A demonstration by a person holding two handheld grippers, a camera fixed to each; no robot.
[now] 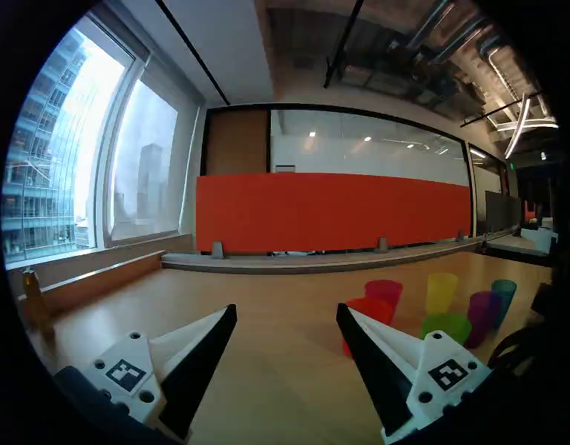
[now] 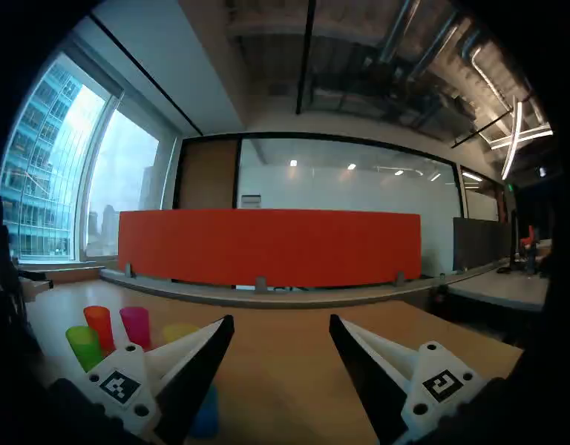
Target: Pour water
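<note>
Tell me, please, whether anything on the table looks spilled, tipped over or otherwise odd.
Nothing stands out. The cups appear upright, clustered on the table, with no spill visible. The left gripper and right gripper are open and empty.

Both views low over the table (image 1: 285,378), level toward one orange partition (image 1: 329,211), coloured cups (image 1: 441,293) shared between them.

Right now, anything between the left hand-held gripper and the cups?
Nothing visible. The left hand-held gripper is open over bare table. The cups stand ahead and to its right. The red cup is nearest, partly hidden behind the gripper's own right finger.
</note>
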